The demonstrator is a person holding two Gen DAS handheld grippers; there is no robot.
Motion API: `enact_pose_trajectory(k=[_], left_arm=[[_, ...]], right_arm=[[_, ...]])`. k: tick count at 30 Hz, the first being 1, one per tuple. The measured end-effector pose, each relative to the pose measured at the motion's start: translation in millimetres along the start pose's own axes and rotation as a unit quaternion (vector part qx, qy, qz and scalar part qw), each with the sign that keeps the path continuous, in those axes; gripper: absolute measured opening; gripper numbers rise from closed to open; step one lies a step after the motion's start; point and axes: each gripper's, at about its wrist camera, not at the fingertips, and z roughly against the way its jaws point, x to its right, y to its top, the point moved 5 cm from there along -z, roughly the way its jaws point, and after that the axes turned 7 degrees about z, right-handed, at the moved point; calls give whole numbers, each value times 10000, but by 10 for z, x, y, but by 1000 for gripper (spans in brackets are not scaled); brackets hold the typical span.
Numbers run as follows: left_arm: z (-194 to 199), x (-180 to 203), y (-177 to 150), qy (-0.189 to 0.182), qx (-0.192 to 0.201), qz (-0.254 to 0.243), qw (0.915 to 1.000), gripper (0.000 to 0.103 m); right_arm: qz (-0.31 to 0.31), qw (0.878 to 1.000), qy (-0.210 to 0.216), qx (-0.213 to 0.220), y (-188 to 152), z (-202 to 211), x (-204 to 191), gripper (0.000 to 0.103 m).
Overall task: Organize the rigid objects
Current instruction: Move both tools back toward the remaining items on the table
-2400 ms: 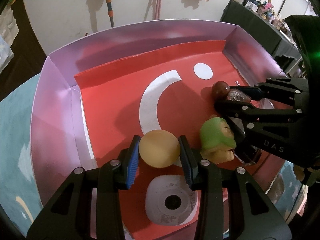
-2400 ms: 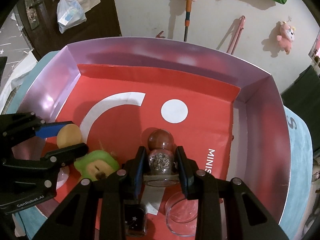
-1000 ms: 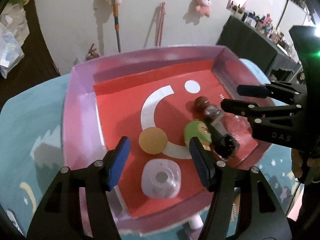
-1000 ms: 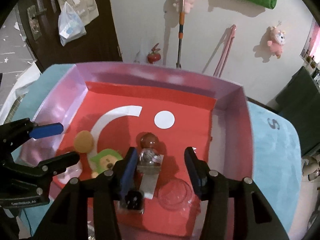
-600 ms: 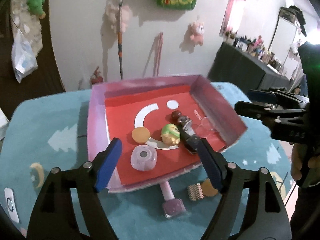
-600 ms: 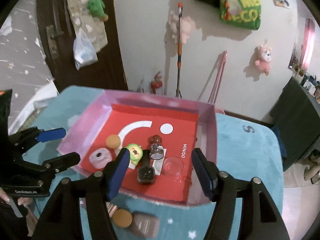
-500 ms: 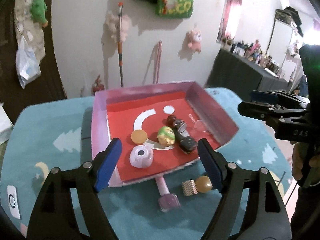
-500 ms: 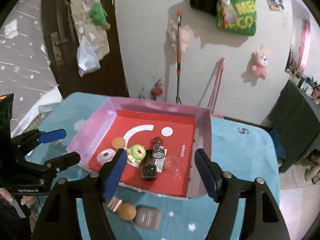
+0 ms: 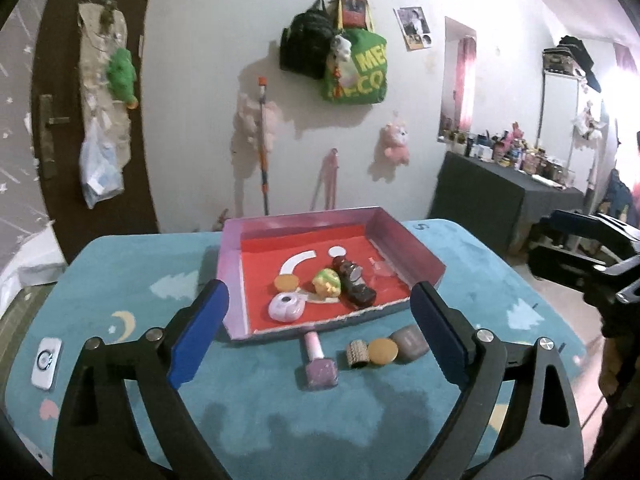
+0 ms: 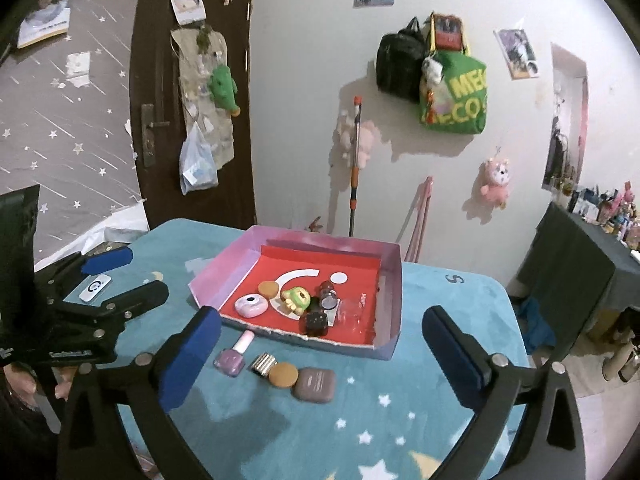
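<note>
While both hand-held grippers hang high above the counter, the job looks roughly half done. Inside the shallow pink cardboard box with the red liner (image 9: 230,280) lie an orange disc (image 9: 286,281), a lilac rounded case with a dark centre (image 9: 285,307), a green-and-yellow toy figure (image 9: 327,282), a dark brown bottle lying on its side (image 9: 354,282) and what seems to be a clear glass dish (image 10: 352,309), though it is faint in both views. Four things sit outside on the teal star-patterned cloth (image 10: 420,420), just in front of the box: a purple nail-polish bottle with a pink cap (image 9: 318,364), a small ribbed metallic cylinder (image 9: 357,354), a second orange disc (image 9: 383,352) and a mauve rounded-square case (image 10: 314,385). The left hand-held gripper (image 9: 318,334) is spread wide with nothing between its blue pads; so is the right hand-held gripper (image 10: 320,354). I judge those four still need boxing.
</note>
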Motion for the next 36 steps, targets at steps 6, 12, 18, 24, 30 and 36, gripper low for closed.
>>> enact_pose_trajectory(k=[6, 12, 18, 24, 30, 36], left_arm=[[97, 0, -339, 181, 77, 35, 9998, 93], [-16, -35, -669, 390, -174, 32, 9991, 93], [-167, -70, -968, 425, -498, 62, 9978, 93], [-361, -102, -1234, 379, -922, 211, 9948, 93], [-484, -149, -1367, 406, -1188, 292, 9917, 93], [-544, -171, -1418, 443, -1315, 310, 9898, 93]], right_arm=[[-37, 9995, -288, 96, -335, 154, -140, 103], [-342, 9990, -298, 53, -743, 50, -177, 103], [-674, 9969, -314, -261, -1119, -219, -129, 103], [-965, 9931, -227, -625, -1421, -466, -92, 103], [-1008, 9906, -242, -888, -1604, -611, -93, 103], [-1040, 9885, -224, -1078, -1693, -701, -87, 103]])
